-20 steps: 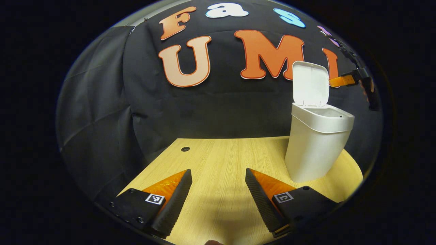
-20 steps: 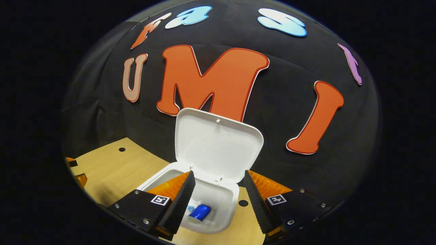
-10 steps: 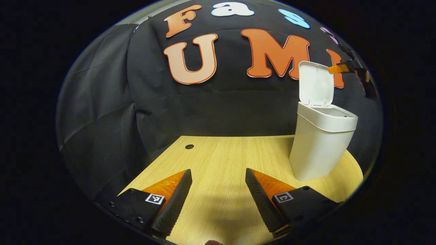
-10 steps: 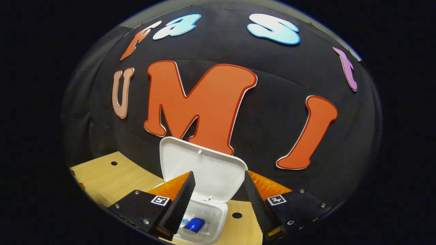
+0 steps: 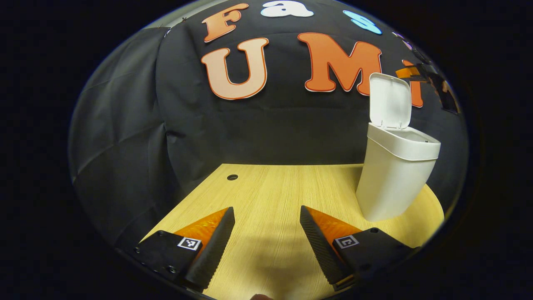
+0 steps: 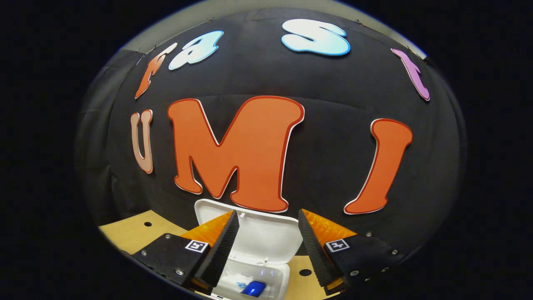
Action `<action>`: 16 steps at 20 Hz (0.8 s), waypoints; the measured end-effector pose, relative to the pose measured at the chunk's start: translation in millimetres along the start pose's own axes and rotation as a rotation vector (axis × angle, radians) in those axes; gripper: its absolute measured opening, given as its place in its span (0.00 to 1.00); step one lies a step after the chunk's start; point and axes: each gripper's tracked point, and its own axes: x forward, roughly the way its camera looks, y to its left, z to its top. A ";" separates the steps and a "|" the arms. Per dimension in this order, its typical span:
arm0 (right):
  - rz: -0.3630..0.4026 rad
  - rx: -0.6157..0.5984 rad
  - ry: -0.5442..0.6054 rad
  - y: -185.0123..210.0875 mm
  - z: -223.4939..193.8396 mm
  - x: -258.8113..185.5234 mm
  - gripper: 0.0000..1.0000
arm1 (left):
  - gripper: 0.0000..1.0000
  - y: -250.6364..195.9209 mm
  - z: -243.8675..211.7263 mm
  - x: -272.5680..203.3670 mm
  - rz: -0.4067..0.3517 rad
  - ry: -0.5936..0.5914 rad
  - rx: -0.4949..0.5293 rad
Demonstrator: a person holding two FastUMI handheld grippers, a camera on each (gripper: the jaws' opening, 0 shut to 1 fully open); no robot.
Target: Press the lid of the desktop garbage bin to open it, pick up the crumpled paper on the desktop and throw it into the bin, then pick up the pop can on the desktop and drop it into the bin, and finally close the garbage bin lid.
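Note:
The white bin (image 5: 393, 175) stands on the wooden table (image 5: 270, 196) at the right of the left gripper view, its lid (image 5: 389, 102) raised upright. My left gripper (image 5: 266, 216) hovers open low over the table, well left of the bin, holding nothing. The right gripper (image 5: 416, 73) appears small, above and behind the raised lid. In the right gripper view my right gripper (image 6: 266, 218) is open and empty, high above the bin (image 6: 250, 279). Its open lid (image 6: 262, 237) lies between the fingers. The blue pop can (image 6: 254, 288) and the crumpled paper (image 6: 241, 280) lie inside the bin.
A small round hole (image 5: 232, 177) sits in the tabletop near the far left corner. Another hole (image 6: 305, 272) is in the table beside the bin. The black cloth wall closes the table's far side.
My right gripper has risen above the bin, so the bin has slid lower and smaller in its view. The left gripper has drifted slightly left. The lid stays open.

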 end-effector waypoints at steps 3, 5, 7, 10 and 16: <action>-0.003 0.033 -0.008 -1.0 1.6 8.8 0.87 | 1.00 1.7 -0.8 -0.3 0.005 0.003 0.001; 0.022 0.072 -0.014 7.4 3.1 13.4 0.87 | 1.00 1.9 -2.2 0.4 0.005 0.009 -0.002; 0.027 0.096 -0.027 9.5 4.3 20.0 0.87 | 0.99 1.7 -3.0 1.5 0.002 0.013 -0.008; 0.022 0.121 -0.042 8.5 6.4 30.1 0.86 | 1.00 2.5 -4.1 2.1 0.004 0.019 -0.008; 0.008 0.182 -0.045 9.1 5.6 46.5 0.86 | 1.00 4.5 -3.8 3.3 0.027 0.013 -0.012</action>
